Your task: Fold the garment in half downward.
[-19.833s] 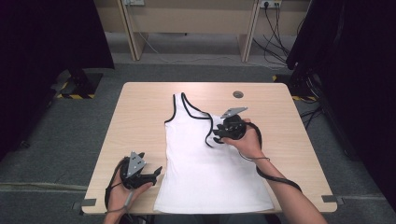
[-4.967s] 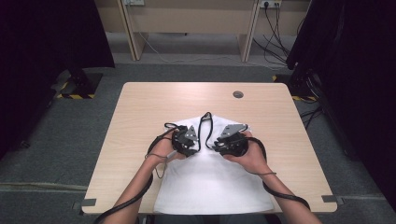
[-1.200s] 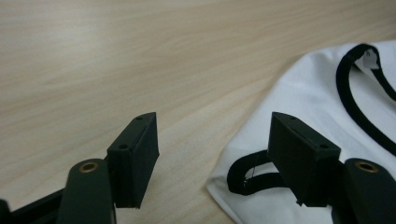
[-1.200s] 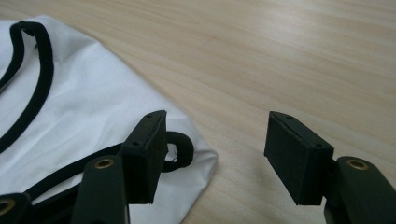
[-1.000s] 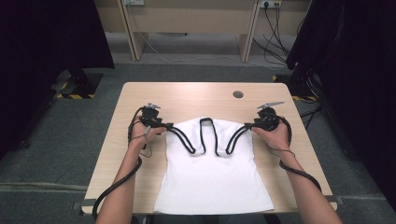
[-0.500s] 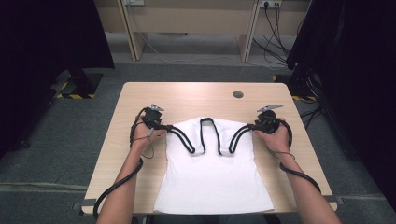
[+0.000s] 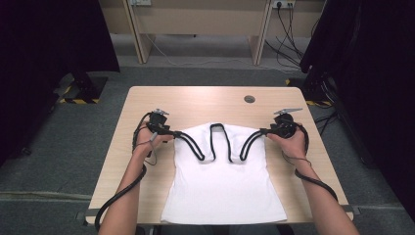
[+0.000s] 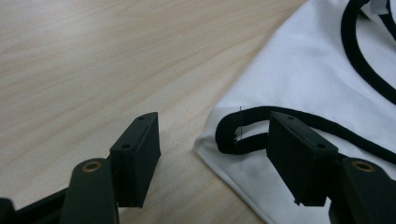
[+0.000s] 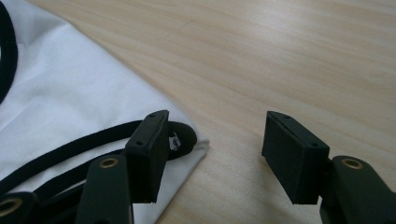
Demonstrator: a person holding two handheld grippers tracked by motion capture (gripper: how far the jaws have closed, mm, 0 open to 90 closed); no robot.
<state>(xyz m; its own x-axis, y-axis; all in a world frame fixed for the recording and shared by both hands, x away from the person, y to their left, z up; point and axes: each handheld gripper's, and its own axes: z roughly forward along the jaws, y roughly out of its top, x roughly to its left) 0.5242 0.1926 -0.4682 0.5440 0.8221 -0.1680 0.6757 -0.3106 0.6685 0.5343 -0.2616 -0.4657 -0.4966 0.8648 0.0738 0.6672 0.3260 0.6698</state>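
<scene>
My white tank top with black trim lies flat on the wooden desk, its hem toward my near edge and its two shoulder straps pulled out sideways toward the far corners. My left claw sits at the tip of the left strap; in the left gripper view the jaws stand well apart, with bare desk under one and the strap's black loop lying just inside the other. No pad presses on the cloth, so I hold nothing there.

My right claw is at the tip of the right strap. Its jaws have just been opening, and in the right gripper view they stand wide, one over the strap's end and the other over bare wood; the strap lies loose between them.

From above, my hands cover most of both claws, so the jaw tips are hard to make out there. In the right gripper view one jaw hides part of the strap's folded end. The bottom of the high view hides the top's hem where it nears the desk edge, and my forearms are cut off there too. A small round grommet sits in the far desk surface.
</scene>
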